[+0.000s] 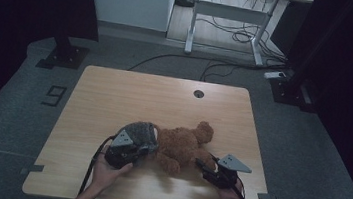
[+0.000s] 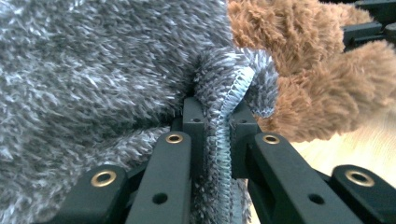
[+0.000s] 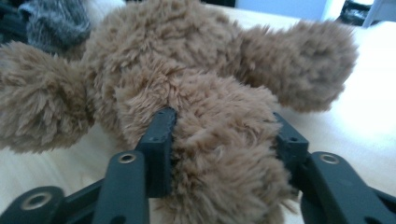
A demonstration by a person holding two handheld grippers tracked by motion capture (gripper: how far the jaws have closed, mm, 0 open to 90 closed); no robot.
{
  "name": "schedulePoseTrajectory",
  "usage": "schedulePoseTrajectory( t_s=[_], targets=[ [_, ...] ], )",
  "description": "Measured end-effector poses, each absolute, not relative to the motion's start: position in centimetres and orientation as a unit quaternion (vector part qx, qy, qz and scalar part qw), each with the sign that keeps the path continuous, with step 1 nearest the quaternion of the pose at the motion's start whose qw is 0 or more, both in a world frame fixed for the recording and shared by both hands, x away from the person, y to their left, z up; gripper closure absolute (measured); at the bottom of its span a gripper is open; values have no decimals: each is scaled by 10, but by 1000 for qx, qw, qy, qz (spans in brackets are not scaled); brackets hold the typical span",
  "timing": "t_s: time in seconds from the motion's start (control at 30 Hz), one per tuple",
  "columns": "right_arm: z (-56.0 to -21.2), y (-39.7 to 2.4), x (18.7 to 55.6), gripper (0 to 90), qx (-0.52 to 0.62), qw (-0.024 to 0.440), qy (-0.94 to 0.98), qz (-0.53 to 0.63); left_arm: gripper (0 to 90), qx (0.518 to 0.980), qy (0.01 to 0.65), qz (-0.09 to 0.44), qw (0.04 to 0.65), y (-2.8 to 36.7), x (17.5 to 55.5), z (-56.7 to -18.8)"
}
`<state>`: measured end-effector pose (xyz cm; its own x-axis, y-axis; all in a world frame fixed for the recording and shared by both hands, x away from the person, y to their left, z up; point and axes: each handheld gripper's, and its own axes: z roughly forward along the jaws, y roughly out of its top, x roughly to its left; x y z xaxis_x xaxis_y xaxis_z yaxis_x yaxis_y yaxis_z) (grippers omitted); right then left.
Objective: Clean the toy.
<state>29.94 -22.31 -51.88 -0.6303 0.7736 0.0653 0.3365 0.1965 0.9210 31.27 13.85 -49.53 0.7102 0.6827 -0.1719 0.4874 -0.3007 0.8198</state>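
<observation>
A brown teddy bear [image 1: 184, 143] lies on the wooden table [image 1: 114, 97], its head end under a grey fuzzy fabric piece [image 1: 141, 132]. My left gripper [image 1: 144, 149] is at the fabric's near side. In the left gripper view that gripper [image 2: 219, 112] is shut on the stitched hem of the grey fabric [image 2: 93, 70], with the bear [image 2: 317, 84] just behind. My right gripper [image 1: 203, 165] is at the bear's near right limb. In the right gripper view its jaws [image 3: 224, 126] press into the fur on both sides of a leg of the bear [image 3: 187, 56].
A round cable hole [image 1: 199, 93] sits near the table's far edge. Beyond the table stand a white desk frame [image 1: 234, 15], floor cables [image 1: 218, 66] and two black stand bases [image 1: 63, 56] [image 1: 286, 89]. Bare tabletop lies to the left and behind the bear.
</observation>
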Motion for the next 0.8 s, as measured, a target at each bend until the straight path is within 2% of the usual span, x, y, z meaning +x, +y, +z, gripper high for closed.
schedulePoseTrajectory(
  t_s=[0.33,0.6,0.8],
  targets=[
    [-533,-213,306,586,395,265,742,473,811,798,380,115,453,124,334,-499],
    [-535,-218,310,565,401,262,730,487,808,793,381,125,458,133,328,-493],
    [-534,-222,310,559,407,256,722,498,805,781,397,159,455,164,316,-477]
  ],
)
